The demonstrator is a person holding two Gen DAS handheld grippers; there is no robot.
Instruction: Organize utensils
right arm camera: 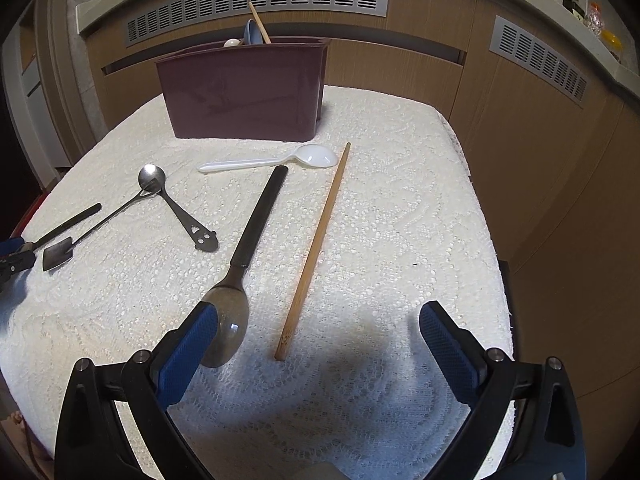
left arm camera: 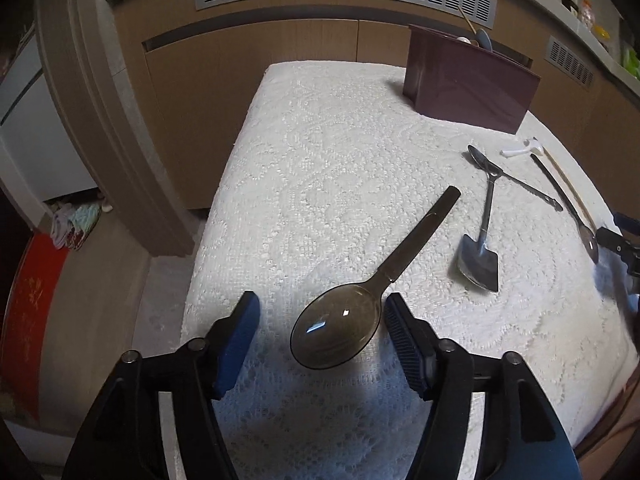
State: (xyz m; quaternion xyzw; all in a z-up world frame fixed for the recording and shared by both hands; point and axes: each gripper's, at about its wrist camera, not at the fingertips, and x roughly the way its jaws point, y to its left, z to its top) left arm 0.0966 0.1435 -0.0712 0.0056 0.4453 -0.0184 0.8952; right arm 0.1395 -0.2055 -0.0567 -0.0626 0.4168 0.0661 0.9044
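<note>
Two claws work this table, and both stand spread wide with nothing between their pads. Between the fingers of the left gripper (left arm camera: 322, 312) lies the bowl of a smoky translucent plastic spoon (left arm camera: 336, 332), nearer the right pad; its dark flat handle runs forward and to the right, away from the claw. So the long axis slants across the grip line, and I judge a pinch at the neck just ahead of the fingertips the likeliest move.

The right gripper (right arm camera: 318, 324) frames a bare wooden chopstick (right arm camera: 314, 250), whose near end sits between the fingers and whose length runs ahead, leaning slightly right. A steel spoon with a black handle (right arm camera: 244, 256) touches, or nearly touches, its left pad.

Counting loose utensils: five spoons (one shovel-shaped (right arm camera: 58, 256), one white plastic (right arm camera: 272, 160)) and one chopstick. Far ahead stands the maroon plastic utensil box (right arm camera: 244, 92), already holding a few pieces.
</note>
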